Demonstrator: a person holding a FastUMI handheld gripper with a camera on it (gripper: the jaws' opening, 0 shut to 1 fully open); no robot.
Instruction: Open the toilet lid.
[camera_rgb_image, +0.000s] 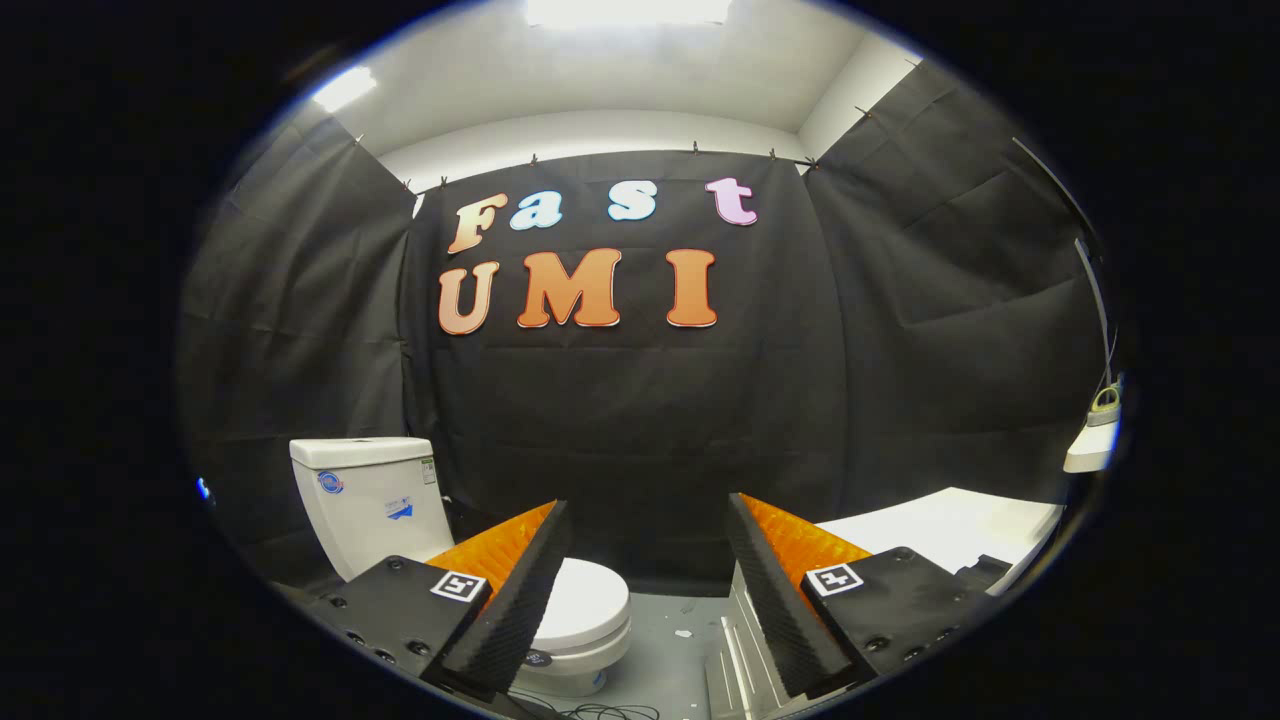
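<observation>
black two-finger gripper (645, 590) with orange-backed ribbed pads: fingers spread wide, nothing between them | white ceramic toilet's closed oval lid (590, 602): beyond and partly behind the left finger, apart from it | white cistern (368, 490): behind lid, against black cloth wall

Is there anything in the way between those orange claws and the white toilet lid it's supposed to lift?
Nothing visible blocks it. The open gripper with black-padded orange fingers hangs apart from the closed white oval toilet lid, which lies just beyond the left finger. Only bare grey floor shows between the fingers. The white tank stands behind the lid.
</observation>
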